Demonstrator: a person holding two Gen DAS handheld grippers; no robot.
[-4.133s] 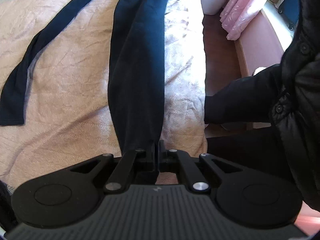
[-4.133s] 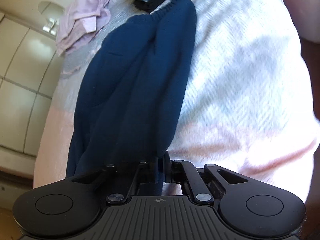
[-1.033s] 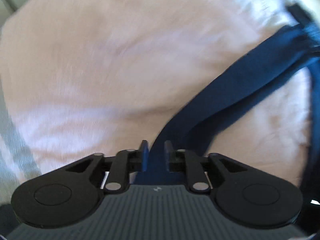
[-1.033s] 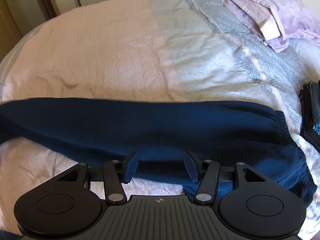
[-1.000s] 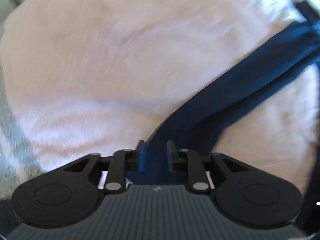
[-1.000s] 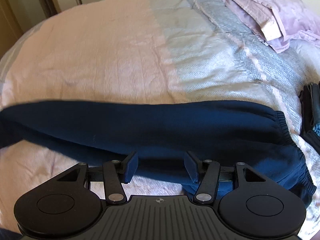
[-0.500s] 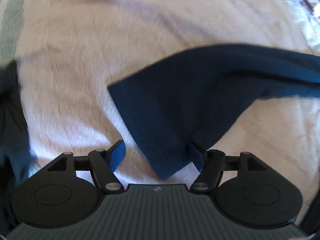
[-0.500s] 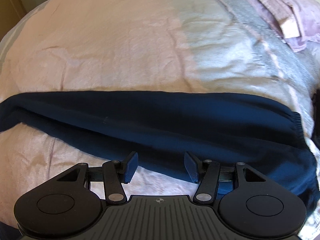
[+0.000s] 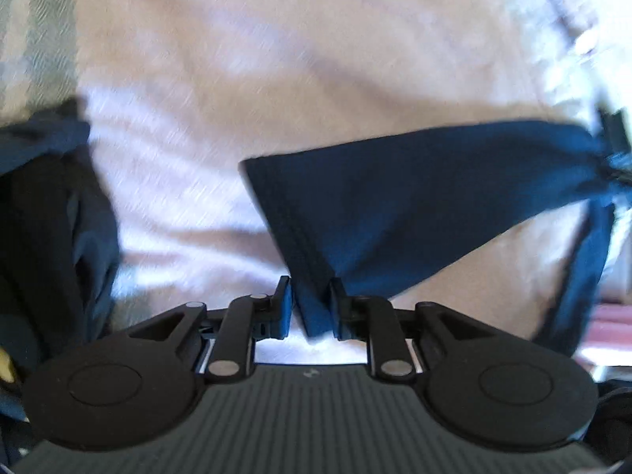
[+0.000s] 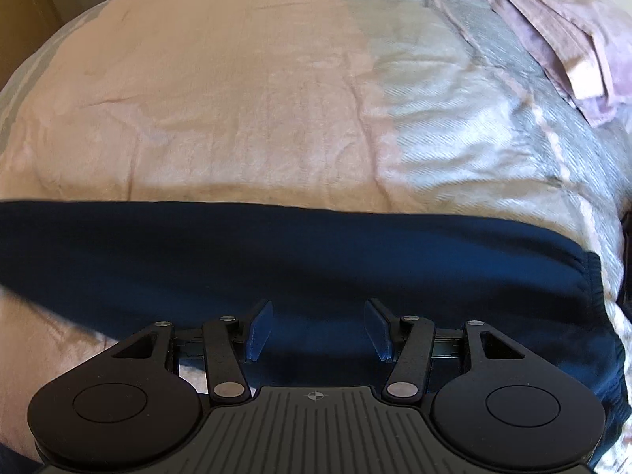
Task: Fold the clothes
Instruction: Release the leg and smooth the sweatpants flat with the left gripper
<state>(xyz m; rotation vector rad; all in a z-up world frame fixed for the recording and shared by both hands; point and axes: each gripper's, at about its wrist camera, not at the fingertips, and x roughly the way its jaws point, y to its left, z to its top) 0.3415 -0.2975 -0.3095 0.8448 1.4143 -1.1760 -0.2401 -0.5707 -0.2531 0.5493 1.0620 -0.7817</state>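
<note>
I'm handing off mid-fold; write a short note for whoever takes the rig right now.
Left hand-held gripper: jaws nearly shut around the hemmed corner of the navy trousers; a small gap shows, so the grip is unconfirmed.
Right hand-held gripper: open, holding nothing, just above the trousers.
Trousers lie in a long band across the bed cover, elastic waistband to the right.
Done: laid out lengthwise. Left: the crosswise folds.

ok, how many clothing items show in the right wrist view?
2. Navy trousers lie across the bed just ahead of the open right tongs; a lilac garment sits at the far right corner. A dark sliver at the right edge is cropped, maybe a third.
</note>
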